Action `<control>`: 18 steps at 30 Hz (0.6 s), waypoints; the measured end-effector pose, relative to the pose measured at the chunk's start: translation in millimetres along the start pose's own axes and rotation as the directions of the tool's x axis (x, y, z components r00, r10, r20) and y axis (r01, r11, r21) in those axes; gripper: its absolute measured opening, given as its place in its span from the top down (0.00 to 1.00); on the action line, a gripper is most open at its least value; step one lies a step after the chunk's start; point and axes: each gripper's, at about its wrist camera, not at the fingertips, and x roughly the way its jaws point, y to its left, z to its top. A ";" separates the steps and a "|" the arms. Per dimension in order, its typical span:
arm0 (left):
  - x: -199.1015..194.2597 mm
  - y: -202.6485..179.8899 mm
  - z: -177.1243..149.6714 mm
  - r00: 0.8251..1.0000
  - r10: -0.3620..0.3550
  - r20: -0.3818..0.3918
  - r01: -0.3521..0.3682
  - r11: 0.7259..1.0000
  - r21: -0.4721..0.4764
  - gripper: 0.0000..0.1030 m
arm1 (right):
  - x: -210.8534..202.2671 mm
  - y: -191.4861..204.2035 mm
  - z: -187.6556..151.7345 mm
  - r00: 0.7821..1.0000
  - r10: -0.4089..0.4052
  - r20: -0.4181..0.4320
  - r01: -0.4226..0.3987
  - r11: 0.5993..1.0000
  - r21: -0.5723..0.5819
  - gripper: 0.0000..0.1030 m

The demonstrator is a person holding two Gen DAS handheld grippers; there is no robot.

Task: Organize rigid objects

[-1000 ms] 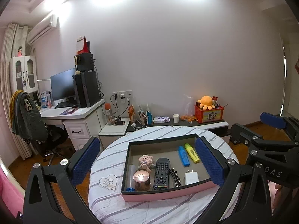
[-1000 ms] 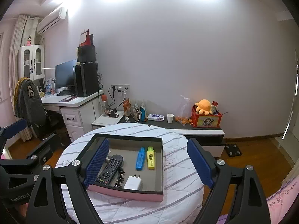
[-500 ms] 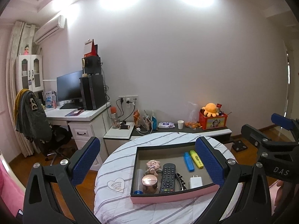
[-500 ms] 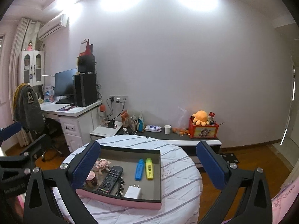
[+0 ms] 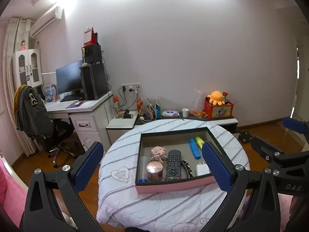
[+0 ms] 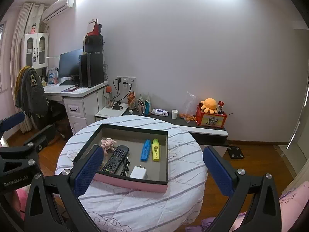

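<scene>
A pink tray (image 5: 173, 186) with a dark rim sits on a round table under a striped white cloth (image 5: 119, 154). Inside it lie a black remote (image 5: 173, 165), a pink pig toy (image 5: 158, 151), a blue highlighter (image 5: 194, 150), a yellow highlighter (image 5: 199, 142), a white charger (image 5: 201, 170), a copper tin (image 5: 154, 171) and a clear tube (image 5: 143, 166). My left gripper (image 5: 152, 145) hangs open in front of the tray and holds nothing. My right gripper (image 6: 154, 148) is open wide too, short of the tray (image 6: 131, 183), with the remote (image 6: 115, 159) and charger (image 6: 139, 172) beyond its fingers.
A white desk (image 5: 83, 106) with a monitor and computer tower stands at the left, with a jacket-draped chair (image 5: 32, 108) beside it. A low shelf (image 6: 193, 127) along the wall carries a cup and a red box with an orange plush. A black scale (image 6: 234, 152) lies on the wood floor.
The right gripper's jaws have spread wider. Both views have drawn back a little, so the tray looks smaller. Nothing in the tray has moved.
</scene>
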 end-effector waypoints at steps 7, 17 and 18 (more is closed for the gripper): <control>4.8 -8.4 -4.4 0.999 -0.008 -0.039 0.009 1.000 0.021 0.00 | -2.5 -2.1 -1.2 1.000 -0.003 -0.014 0.003 1.000 -0.003 0.00; 14.0 -12.5 -6.8 0.997 -0.022 -0.072 0.023 0.999 0.023 0.00 | 7.6 -3.8 -3.1 0.999 -0.009 -0.052 0.009 1.000 0.000 0.00; 13.8 -12.4 -6.5 0.997 -0.023 -0.068 0.024 0.999 0.021 0.00 | 8.6 -4.3 -3.1 0.998 -0.010 -0.054 0.010 1.000 0.001 0.00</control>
